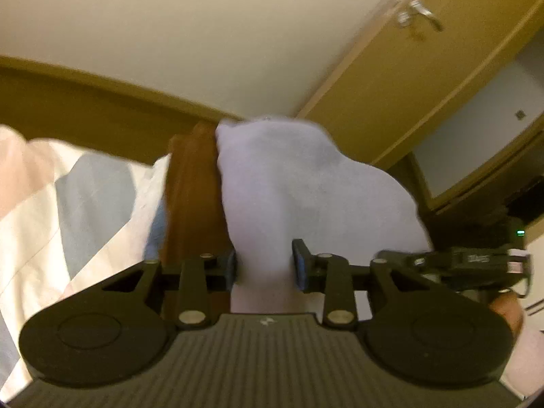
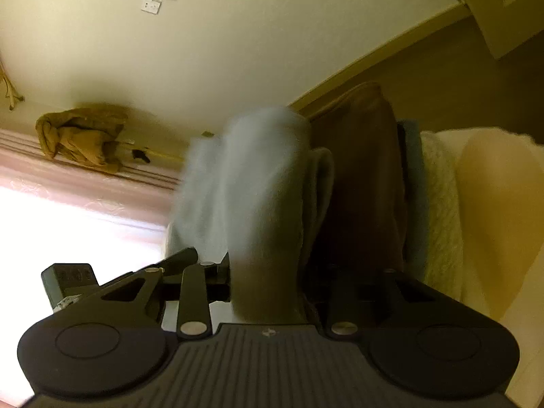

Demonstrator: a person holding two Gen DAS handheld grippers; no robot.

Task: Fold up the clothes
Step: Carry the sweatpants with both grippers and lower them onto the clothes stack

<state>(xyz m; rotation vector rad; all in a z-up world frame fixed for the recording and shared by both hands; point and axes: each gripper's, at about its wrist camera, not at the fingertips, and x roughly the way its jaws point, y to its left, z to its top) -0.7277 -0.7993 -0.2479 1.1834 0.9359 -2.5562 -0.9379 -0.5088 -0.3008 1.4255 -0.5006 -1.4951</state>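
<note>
A pale white garment (image 1: 289, 183) bulges up in front of the left wrist camera. My left gripper (image 1: 265, 267) is shut on its lower bunch, one blue pad (image 1: 300, 265) pressed to each side. In the right wrist view the same white garment (image 2: 251, 183) rises, blurred, from my right gripper (image 2: 265, 282), which is shut on it; its right finger is lost in shadow. A brown garment (image 1: 190, 190) hangs just behind the white one and shows again as a dark brown garment (image 2: 357, 187). Both grippers hold the cloth side by side.
Striped blue and white bedding (image 1: 78, 204) lies to the left. A wooden door (image 1: 425, 68) with a metal handle stands at the right. A cream knitted towel (image 2: 440, 204) lies beside the brown garment. A tan garment (image 2: 81, 136) hangs near a pink curtain (image 2: 85, 183).
</note>
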